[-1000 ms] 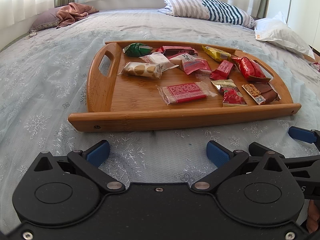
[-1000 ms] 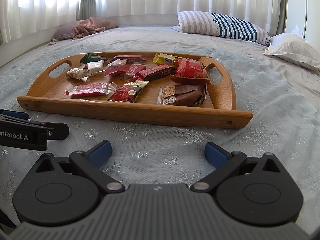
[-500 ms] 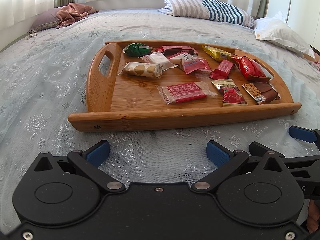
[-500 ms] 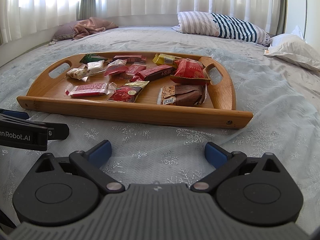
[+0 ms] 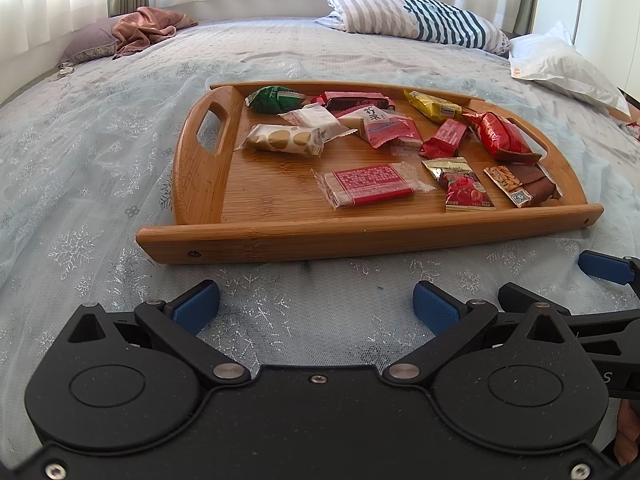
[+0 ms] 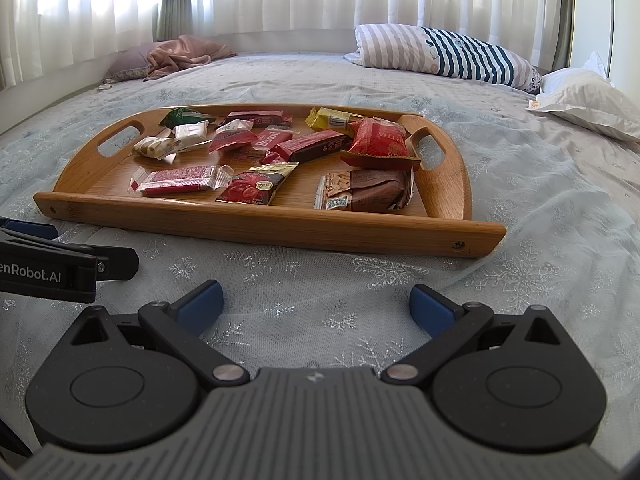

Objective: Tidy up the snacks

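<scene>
So, both grippers were just hovering low over the bed (image 5: 100,152), short of the near edge of the wooden tray (image 5: 360,236). The left gripper (image 5: 316,304) had its fingers spread wide with nothing between them, and same deal with the right gripper (image 6: 316,302), released and empty.

All the snacks I could see were on the tray, none on the bedspread. But they were scattered loose, not really sorted. Toward the near edge lay a red wafer pack in clear wrap (image 5: 370,184), a cherry-print pack (image 5: 464,188) and a brown nut bar (image 5: 520,184) near the right corner. By the left handle sat a spotted cream pack (image 5: 284,140), with a white pack (image 5: 316,118) and a green pack (image 5: 274,98) behind it at the far left corner. A dark red bar (image 5: 356,100) and a yellow pack (image 5: 434,106) sat along the far edge, and a big red bag (image 5: 500,136) leaned by the right handle. The middle ones overlapped a bit.

Honestly this could fit two stages: snacks all gathered onto the tray and that was the job, or a messy pile waiting to be lined up or grouped. Couldn't tell which from this alone.
</scene>
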